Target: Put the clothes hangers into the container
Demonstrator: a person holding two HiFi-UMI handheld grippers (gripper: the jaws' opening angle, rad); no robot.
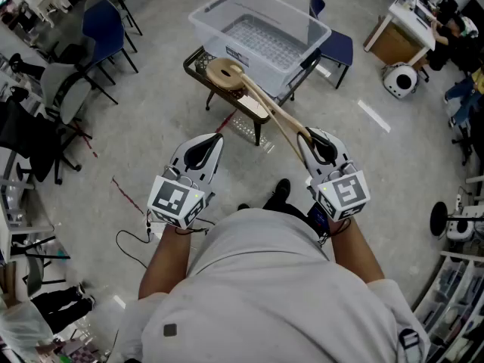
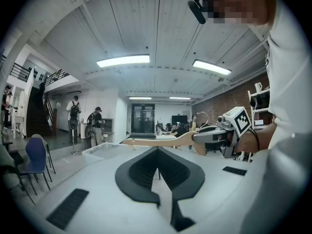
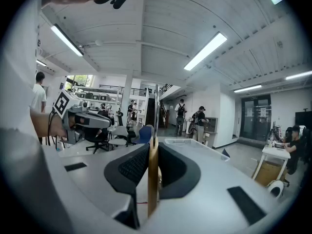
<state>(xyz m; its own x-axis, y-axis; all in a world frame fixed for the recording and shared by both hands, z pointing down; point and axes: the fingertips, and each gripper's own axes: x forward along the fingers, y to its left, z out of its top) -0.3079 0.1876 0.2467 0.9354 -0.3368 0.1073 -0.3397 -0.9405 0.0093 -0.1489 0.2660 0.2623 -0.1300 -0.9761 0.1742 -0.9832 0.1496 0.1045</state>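
A wooden clothes hanger slants from my right gripper up and left, and its curved end lies over the near corner of the clear plastic container. The right gripper is shut on the hanger, which shows edge-on between its pads. My left gripper hangs level beside it, to the left, and its jaws meet at the tip with nothing between them. In the left gripper view the hanger reaches from the right gripper towards the container.
The container stands on a low dark table with a wire rack beneath it. Chairs stand at the left, and a blue chair behind the container. A person sits at a desk at the far right. Cables lie on the floor.
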